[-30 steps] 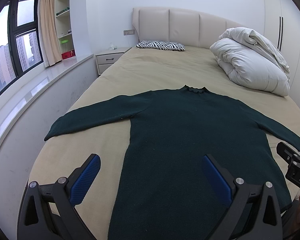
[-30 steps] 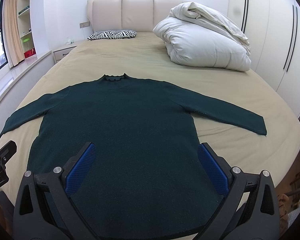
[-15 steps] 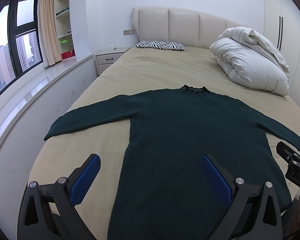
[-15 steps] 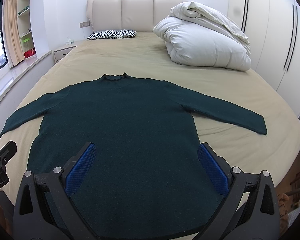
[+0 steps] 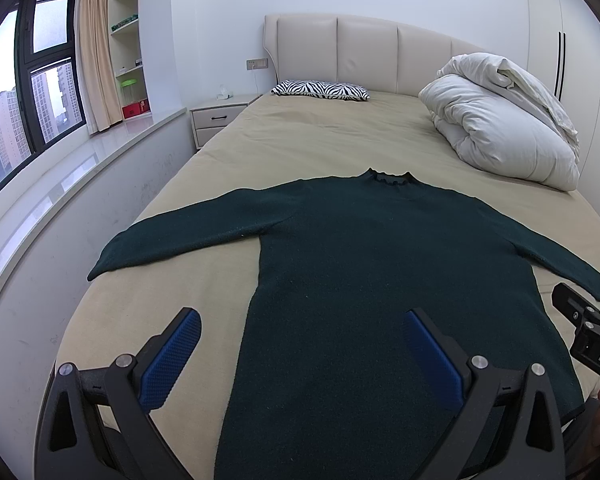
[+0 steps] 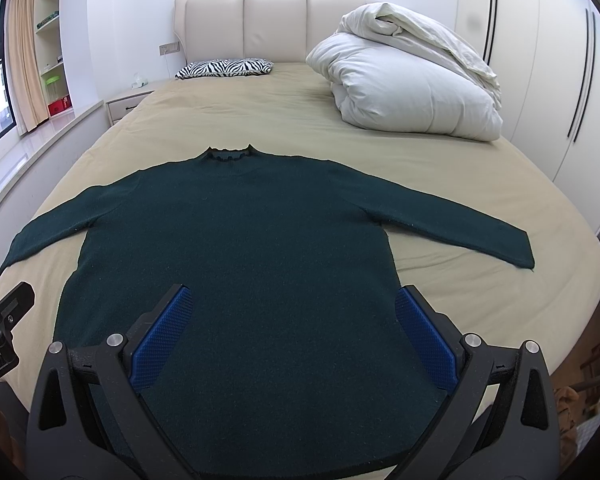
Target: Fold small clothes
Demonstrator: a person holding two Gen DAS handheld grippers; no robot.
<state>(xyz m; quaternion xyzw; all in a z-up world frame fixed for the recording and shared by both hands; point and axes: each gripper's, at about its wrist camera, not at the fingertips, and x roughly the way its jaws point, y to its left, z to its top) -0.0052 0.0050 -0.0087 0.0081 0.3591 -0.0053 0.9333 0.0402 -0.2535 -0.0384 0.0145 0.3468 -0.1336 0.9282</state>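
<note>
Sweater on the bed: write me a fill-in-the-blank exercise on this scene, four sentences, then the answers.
1. The dark green sweater lies flat on the bed with both sleeves spread ____.
2. The pillow by the headboard has a ____ pattern.
3. The left tool and the right tool are both ____, holding nothing.
4. The white duvet is bundled on the bed's ____ side.

Answers: out; zebra; open; right
</note>
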